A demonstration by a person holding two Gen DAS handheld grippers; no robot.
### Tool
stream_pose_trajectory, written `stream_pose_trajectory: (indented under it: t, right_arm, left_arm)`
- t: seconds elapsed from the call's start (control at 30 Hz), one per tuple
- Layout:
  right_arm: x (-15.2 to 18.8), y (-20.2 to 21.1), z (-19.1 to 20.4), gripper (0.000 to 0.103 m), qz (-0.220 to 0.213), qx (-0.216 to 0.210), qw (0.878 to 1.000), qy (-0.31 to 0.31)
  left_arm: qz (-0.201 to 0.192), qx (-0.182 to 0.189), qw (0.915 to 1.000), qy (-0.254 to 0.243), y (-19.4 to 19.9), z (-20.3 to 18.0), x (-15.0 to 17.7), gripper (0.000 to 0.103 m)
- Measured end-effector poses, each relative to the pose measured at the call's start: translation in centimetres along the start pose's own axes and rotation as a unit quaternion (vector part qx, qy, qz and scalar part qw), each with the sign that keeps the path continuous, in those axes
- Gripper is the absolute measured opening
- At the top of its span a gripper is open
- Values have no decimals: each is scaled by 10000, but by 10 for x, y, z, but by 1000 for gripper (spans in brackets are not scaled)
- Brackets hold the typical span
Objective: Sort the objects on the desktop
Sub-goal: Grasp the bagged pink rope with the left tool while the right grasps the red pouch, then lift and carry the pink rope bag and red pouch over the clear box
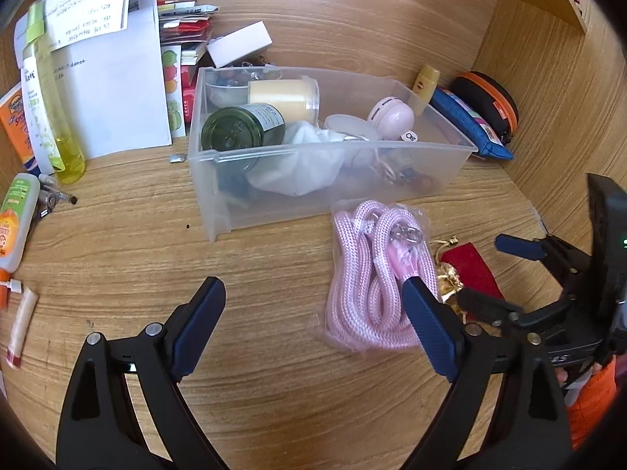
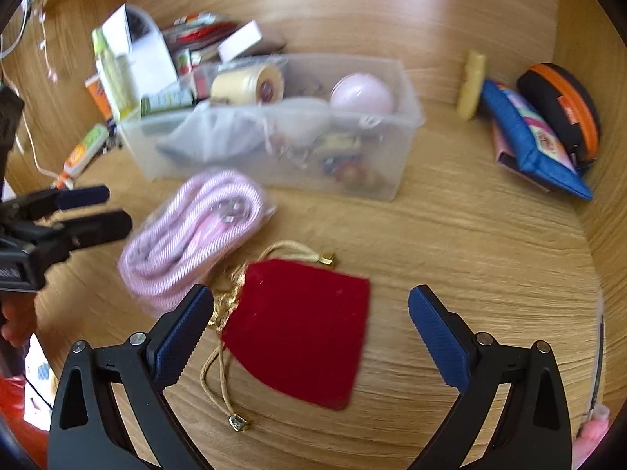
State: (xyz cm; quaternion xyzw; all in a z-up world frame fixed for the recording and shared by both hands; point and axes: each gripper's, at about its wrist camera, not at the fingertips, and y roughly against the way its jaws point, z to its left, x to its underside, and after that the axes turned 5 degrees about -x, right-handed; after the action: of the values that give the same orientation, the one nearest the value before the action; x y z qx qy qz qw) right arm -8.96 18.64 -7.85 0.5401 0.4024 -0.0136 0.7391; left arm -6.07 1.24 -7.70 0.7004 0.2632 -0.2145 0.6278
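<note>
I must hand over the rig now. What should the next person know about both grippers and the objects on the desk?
Left gripper: open, empty, right finger over the bagged pink rope.
Right gripper: open, empty, around the red pouch, not closed on it.
Clear bin: already holds jars, a white cloth and small items.
Left to do: rope and pouch lie on the desk in front of the bin; tubes and bottles lie at the left, cases at the right.

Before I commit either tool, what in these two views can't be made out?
- Left wrist: red pouch mostly hidden behind the right tool and pink rope bundle.
- Left wrist: small items at the clear bin's bottom, hazed by its frosted wall and covered by white cloth.
- Right wrist: motion blur; bin contents and labels unreadable.
- Left wrist: tubes at the left edge are cut off.
</note>
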Motion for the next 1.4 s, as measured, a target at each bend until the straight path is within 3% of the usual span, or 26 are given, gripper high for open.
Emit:
stream_pose_trajectory:
  t: [0.07, 0.13, 0.27, 0.33, 0.43, 0.73, 1.07, 1.13, 1.17, 1.4]
  right_arm:
    - [0, -2, -1, 97, 67, 24, 10000, 35]
    - [0, -3, -4, 77, 138, -68, 9999, -1]
    - [2, -2, -9, 60, 172, -112, 9998, -17]
    - [4, 1, -13, 40, 158, -176, 9997, -58]
    - [7, 5, -21, 27, 117, -195, 9996, -188]
    - [8, 29, -52, 26, -309, -188, 9971, -675]
    - [4, 33, -61, 26, -462, -181, 9962, -720]
    - [4, 32, -62, 26, -480, -204, 9959, -738]
    - [3, 32, -62, 26, -488, -204, 9958, -746]
    - [-2, 33, -63, 26, -552, -269, 9948, -816]
  left_arm:
    - [52, 75, 10000, 9, 0, -1, 2, 92]
    - [99, 152, 9998, -12, -1, -4, 3, 92]
    - [192, 346, 9992, -106, -7, -12, 0, 92]
    - [266, 417, 9986, -161, -12, -18, -2, 92]
    - [366, 450, 9979, -293, -20, -29, -6, 92]
    - [679, 305, 9944, -750, -51, -53, -18, 92]
    - [475, 32, 9956, -812, -62, -66, -22, 91]
    - [429, -14, 9953, -871, -62, -67, -22, 74]
    - [376, -71, 9950, -921, -61, -67, -21, 70]
    - [306, 236, 9969, -692, -55, -56, -23, 58]
